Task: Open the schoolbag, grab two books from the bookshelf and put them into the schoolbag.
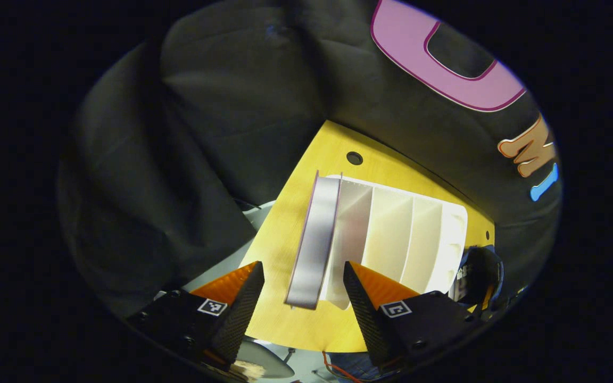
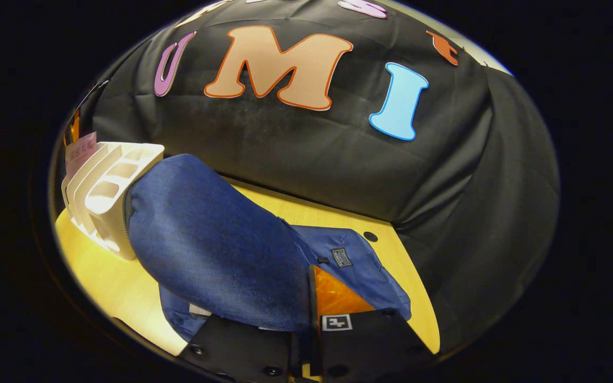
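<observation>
In the left gripper view a white bookshelf (image 1: 407, 234) with several upright dividers stands on the yellow table (image 1: 280, 314). One book (image 1: 314, 239) with purple cover edges stands in its end slot. My left gripper (image 1: 302, 290) is open, hovering with a finger on each side of the book's near end, not touching it. In the right gripper view the blue denim schoolbag (image 2: 216, 244) lies on the table (image 2: 104, 276). My right gripper (image 2: 311, 274) is shut on a fold of its fabric and holds it raised. The bookshelf (image 2: 107, 194) stands behind the bag with a pink book (image 2: 80, 151) in it.
The black cloth wall hangs close behind the table on the far and left sides. A round cable hole (image 1: 354, 158) sits in the tabletop beyond the bookshelf. A dark object (image 1: 479, 271) shows past the bookshelf's right end. The table edge (image 1: 264, 223) drops off left of the book.
</observation>
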